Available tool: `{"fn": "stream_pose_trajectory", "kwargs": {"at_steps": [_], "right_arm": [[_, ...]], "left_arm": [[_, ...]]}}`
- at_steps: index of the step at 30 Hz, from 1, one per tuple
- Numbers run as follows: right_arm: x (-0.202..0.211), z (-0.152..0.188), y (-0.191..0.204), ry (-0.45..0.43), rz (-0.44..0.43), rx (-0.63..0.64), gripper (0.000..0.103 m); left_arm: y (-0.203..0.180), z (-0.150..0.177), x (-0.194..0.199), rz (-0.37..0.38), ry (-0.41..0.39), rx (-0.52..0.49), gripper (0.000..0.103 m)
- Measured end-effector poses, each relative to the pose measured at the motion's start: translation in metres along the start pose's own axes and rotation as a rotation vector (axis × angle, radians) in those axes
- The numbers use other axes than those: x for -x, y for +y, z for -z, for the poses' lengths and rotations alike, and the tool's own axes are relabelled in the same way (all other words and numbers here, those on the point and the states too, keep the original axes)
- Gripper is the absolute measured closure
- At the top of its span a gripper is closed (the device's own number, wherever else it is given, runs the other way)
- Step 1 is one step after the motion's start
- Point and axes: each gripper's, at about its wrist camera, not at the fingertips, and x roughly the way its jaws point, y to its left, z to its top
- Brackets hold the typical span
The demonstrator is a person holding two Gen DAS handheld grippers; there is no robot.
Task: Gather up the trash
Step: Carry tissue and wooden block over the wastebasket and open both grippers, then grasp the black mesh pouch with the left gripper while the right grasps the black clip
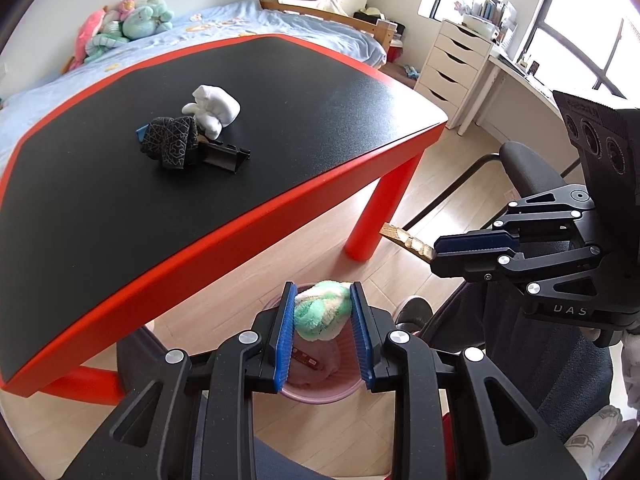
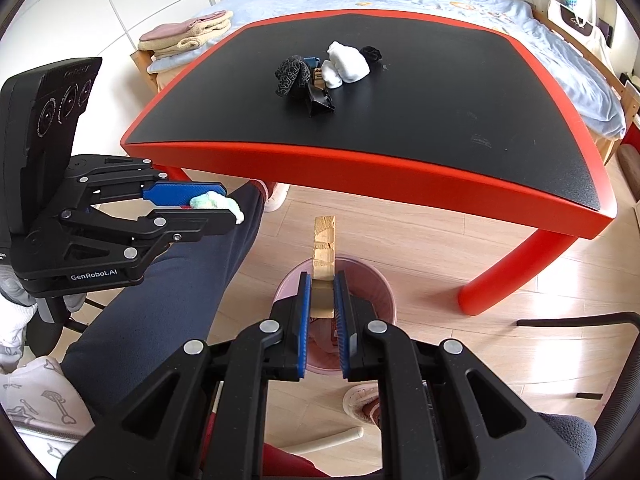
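- Left gripper (image 1: 323,322) is clamped on a fuzzy green-and-white ball (image 1: 323,314); blue pads press it from both sides.
- The ball hangs directly over a pink bin (image 1: 320,390) on the wooden floor, beside the table's near edge.
- Inside the bin: crumpled pinkish material and a small dark red strip; what they are cannot be made out.
- Right gripper (image 2: 322,308) is clenched on a wooden block (image 2: 324,252). The block's lower end sits between the pads and the rest sticks out forward, beyond the fingertips.
- From the right wrist view the block is also above the pink bin (image 2: 376,280), whose ribbed wall shows on either side of the fingers.
- The left wrist view shows the right gripper to the right, with the wooden block (image 1: 408,240) poking out sideways near the red table leg (image 1: 376,216).
- Table (image 2: 360,164): black top, red rim, red legs.
- On the tabletop, grouped near the middle: a white sock bundle (image 2: 344,65), a black patterned cloth (image 2: 292,76), a black clip-like piece (image 2: 320,102), and a small dark bundle (image 2: 371,55) just behind the white one.
- A person's leg in dark trousers (image 2: 180,280) runs under the left gripper toward the table.
- Background: bed with blue sheet (image 1: 224,24), plush toys (image 1: 128,20), white drawers (image 1: 456,68).
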Motion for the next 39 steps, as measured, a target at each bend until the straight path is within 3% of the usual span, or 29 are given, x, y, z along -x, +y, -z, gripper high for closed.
{"fn": "stream_pose_trajectory", "kwargs": {"at_steps": [1,3,4,5,8,27,39], "right_arm": [[0.000,0.000,0.000,0.003,-0.002,0.003,0.089],[-0.001,0.001,0.000,0.001,0.020,0.008,0.058],[-0.001,0.001,0.000,-0.003,0.027,0.012,0.026],[-0.001,0.002,0.000,-0.003,0.026,0.013,0.018],[-0.004,0.003,-0.001,0.009,0.033,0.008,0.009],[0.000,0.001,-0.007,-0.014,0.025,-0.023,0.004],[0.008,-0.027,-0.006,-0.055,0.015,0.007,0.004]], "left_arm": [[0.000,0.000,0.000,0.001,-0.004,0.002,0.072],[0.001,0.000,0.000,-0.009,-0.006,0.001,0.047],[0.002,0.000,0.000,-0.009,-0.010,0.004,0.029],[0.002,0.000,0.001,-0.012,-0.017,0.009,0.015],[0.006,-0.001,0.002,-0.034,-0.024,0.020,0.009],[0.023,0.000,0.012,-0.066,-0.041,0.059,0.008],[0.049,-0.019,0.023,-0.094,-0.082,0.072,0.008]]}}
